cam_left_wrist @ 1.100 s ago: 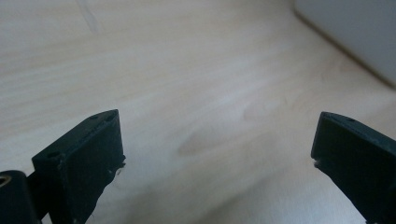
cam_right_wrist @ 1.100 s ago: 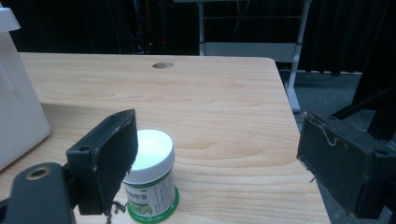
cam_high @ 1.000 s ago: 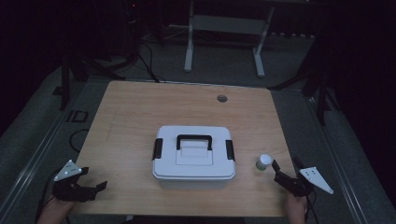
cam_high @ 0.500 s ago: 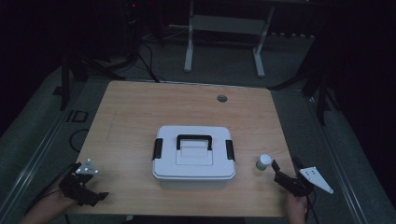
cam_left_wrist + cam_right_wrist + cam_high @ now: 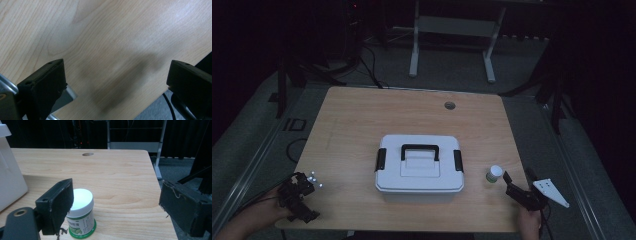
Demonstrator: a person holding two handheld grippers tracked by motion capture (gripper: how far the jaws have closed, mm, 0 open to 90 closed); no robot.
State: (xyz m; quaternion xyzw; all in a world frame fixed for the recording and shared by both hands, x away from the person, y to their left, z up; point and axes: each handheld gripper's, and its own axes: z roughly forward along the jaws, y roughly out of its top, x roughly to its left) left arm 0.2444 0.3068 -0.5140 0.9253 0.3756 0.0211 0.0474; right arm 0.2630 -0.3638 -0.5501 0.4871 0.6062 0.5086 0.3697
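Fingers of right gripper [image 5: 515, 181] spread, jar [image 5: 80, 213] just off its left finger, standing beside box [image 5: 419, 167] on desk [image 5: 362, 120]; left gripper [image 5: 298, 197] fingers also spread over bare desk corner; risk: off-centre closing could tip jar.

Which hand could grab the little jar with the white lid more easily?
Probably the right. The right gripper, jaws wide open, sits just behind the small green-labelled jar with the white lid. The left gripper is across the white plastic box, over bare wooden table.
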